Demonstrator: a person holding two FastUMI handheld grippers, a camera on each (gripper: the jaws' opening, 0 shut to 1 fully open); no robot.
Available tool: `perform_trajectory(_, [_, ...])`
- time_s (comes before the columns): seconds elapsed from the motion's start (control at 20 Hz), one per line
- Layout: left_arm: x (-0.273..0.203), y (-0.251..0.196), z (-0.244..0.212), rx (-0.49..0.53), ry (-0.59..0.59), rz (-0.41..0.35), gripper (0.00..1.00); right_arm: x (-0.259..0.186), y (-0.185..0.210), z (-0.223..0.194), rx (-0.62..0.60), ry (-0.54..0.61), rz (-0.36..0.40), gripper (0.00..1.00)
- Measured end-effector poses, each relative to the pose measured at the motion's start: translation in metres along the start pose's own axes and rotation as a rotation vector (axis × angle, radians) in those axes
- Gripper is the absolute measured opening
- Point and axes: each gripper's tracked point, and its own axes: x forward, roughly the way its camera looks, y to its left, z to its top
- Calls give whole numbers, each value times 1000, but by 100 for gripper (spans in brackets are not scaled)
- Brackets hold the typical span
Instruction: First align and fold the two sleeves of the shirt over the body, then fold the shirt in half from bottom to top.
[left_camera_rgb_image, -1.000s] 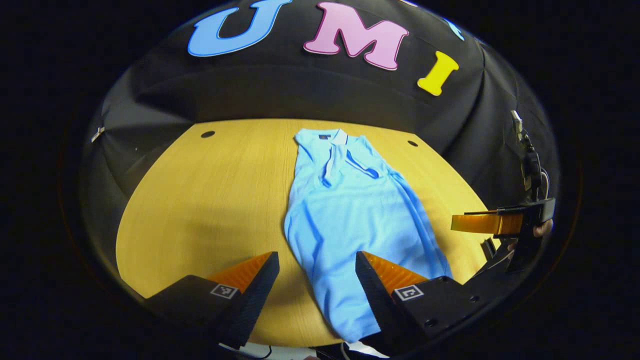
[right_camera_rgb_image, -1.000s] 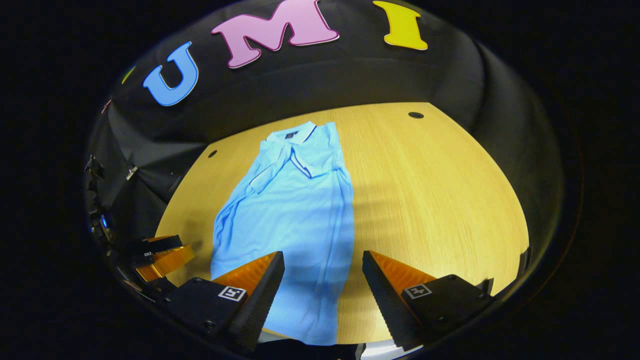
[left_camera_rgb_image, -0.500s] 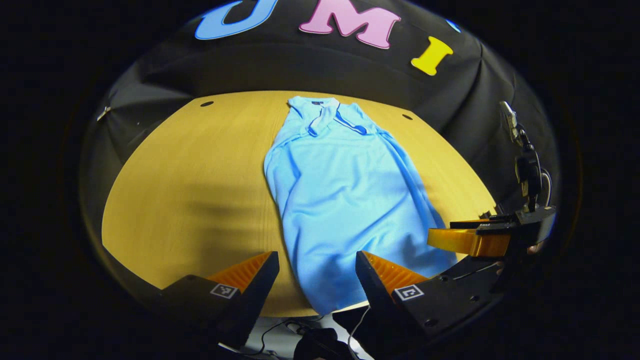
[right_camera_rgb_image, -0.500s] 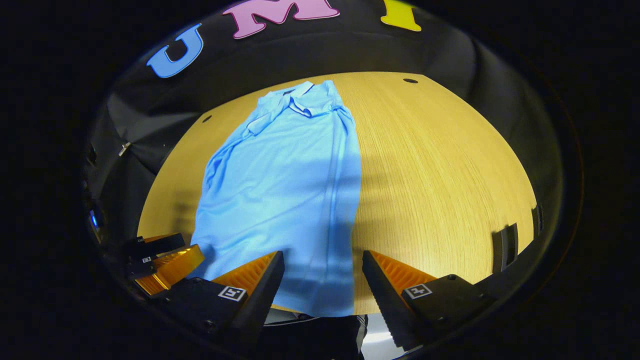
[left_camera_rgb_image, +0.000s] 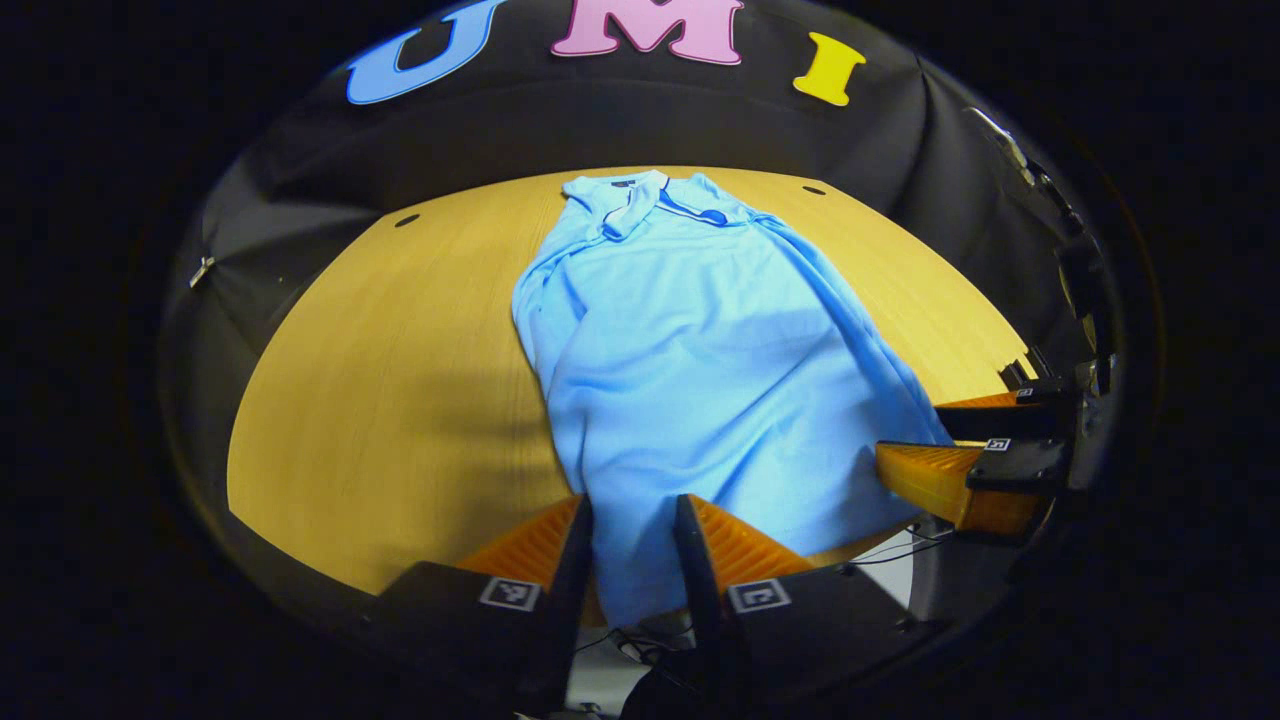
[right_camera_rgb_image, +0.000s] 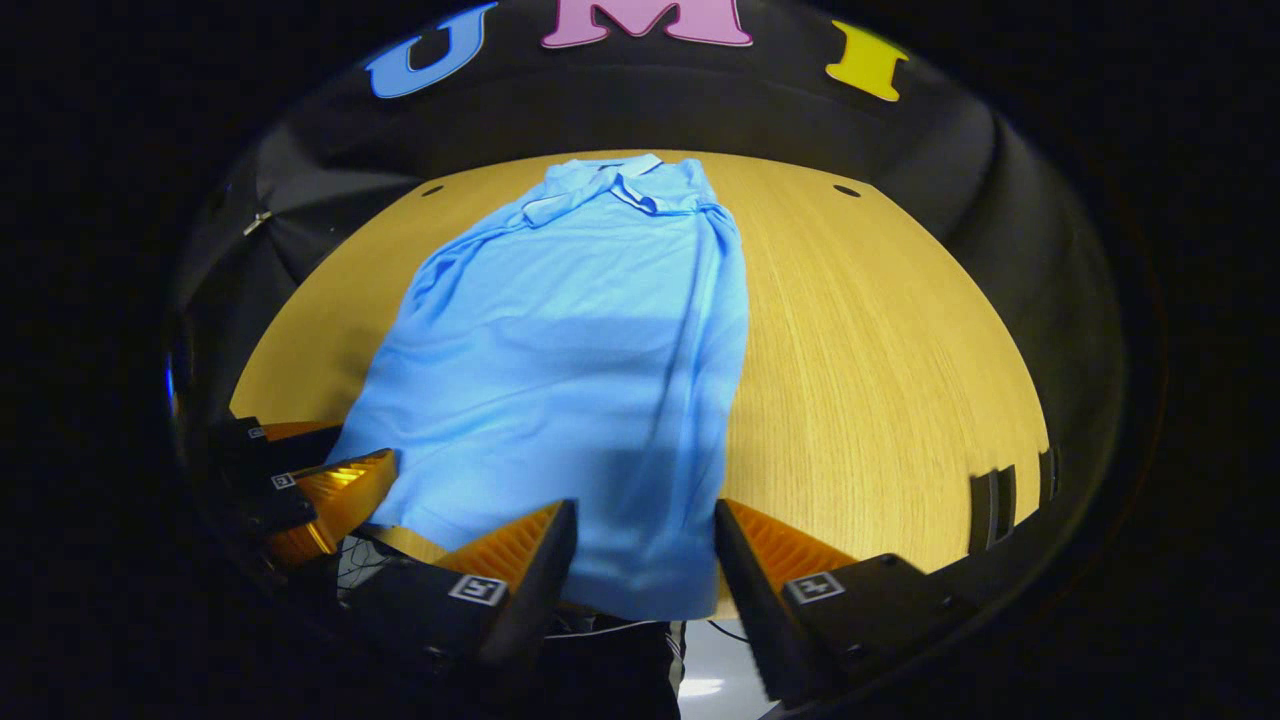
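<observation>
A: So, were the sleeves done?
B: Apparently. The shirt (left_camera_rgb_image: 700, 380) lay on the counter (left_camera_rgb_image: 400, 380), hem between both tools.
A: Grips?
B: Left tool (left_camera_rgb_image: 632, 540) narrowed around it, contact unclear; right tool (right_camera_rgb_image: 645, 545) wide. Bottom fold remained.

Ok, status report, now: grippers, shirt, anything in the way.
Left gripper narrowed around hem, grip unconfirmed. Right gripper open at hem. Shirt flat on table, sleeves folded in, bottom fold not done. Nothing in the way.
</observation>
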Motion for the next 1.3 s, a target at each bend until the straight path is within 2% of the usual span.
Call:
perform_trajectory(0.05, [1, -1, 3, -11, -12, -1, 39, 1, 2, 2, -9, 3, 7, 69])
perform_trajectory(0.1, [2, -2, 4, -28, -11, -2, 21, 2, 4, 3, -16, 1, 12, 61])
perform_trajectory(0.15, [3, -4, 5, -37, -15, -4, 17, 3, 4, 5, -7, 2, 14, 35])
perform_trajectory(0.2, [3, -6, 5, -42, -7, -11, 8, 3, 5, 7, 19, -5, 16, 21])
perform_trajectory(0.25, [3, -8, 5, -35, 1, -22, 7, 4, 6, 7, 36, -5, 21, 11])
perform_trajectory(0.35, [1, -7, 5, -21, 16, -42, 7, 4, 6, 7, 77, 0, 50, 6])
perform_trajectory(0.5, [2, -7, 6, -20, 21, -44, 7, 4, 5, 6, 107, 35, 90, 5])
perform_trajectory(0.85, [-13, -11, 25, -20, 17, -49, 6, -2, 0, 14, 113, 85, 111, 5])
perform_trajectory(1.1, [-41, -11, 86, 13, -67, -63, 6, -14, 0, 67, 53, 35, 141, 5])
perform_trajectory(1.3, [-51, -5, 142, -22, -118, -66, 6, -24, 0, 128, 32, -29, 170, 5])
